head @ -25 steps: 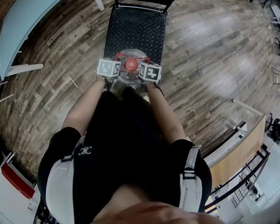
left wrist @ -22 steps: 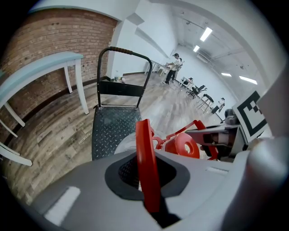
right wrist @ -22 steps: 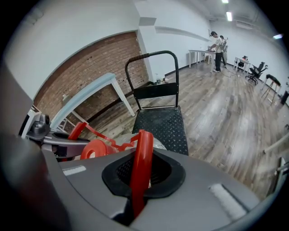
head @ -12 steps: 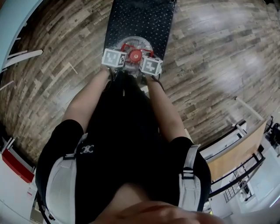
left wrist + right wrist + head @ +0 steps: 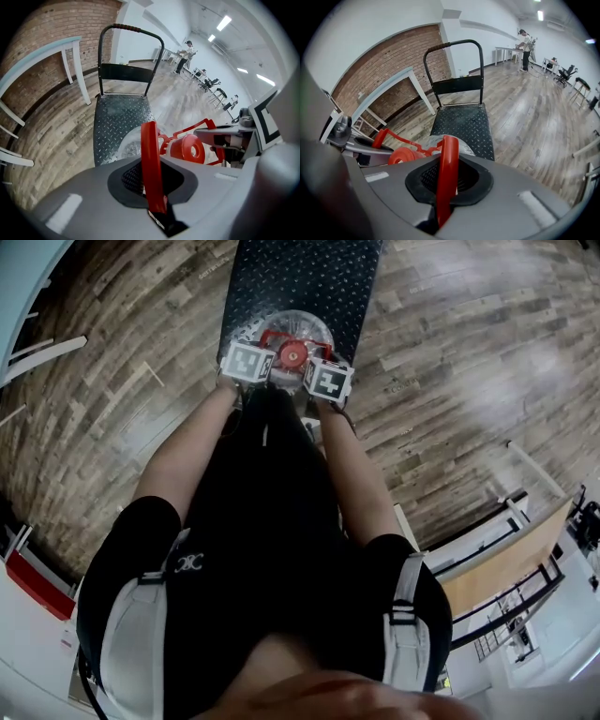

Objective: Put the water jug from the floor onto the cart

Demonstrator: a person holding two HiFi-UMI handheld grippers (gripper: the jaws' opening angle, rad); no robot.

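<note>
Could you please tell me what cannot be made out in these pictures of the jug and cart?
- Base of the water jug, and whether it touches the cart deck: hidden by the jug's own body in the head view, and by the housings of the left gripper and right gripper in the gripper views.
- Cart wheels: under the deck in every view.

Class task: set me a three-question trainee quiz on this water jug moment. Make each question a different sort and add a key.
1. True or false: the left hand-held gripper is shut on the red handle of the water jug.
2. Multiple choice: the water jug is over A) the wooden floor B) the cart deck C) a table.
3. Fill in: the jug's cap is ___ in colour.
Key: 1 true; 2 B; 3 red.
</note>
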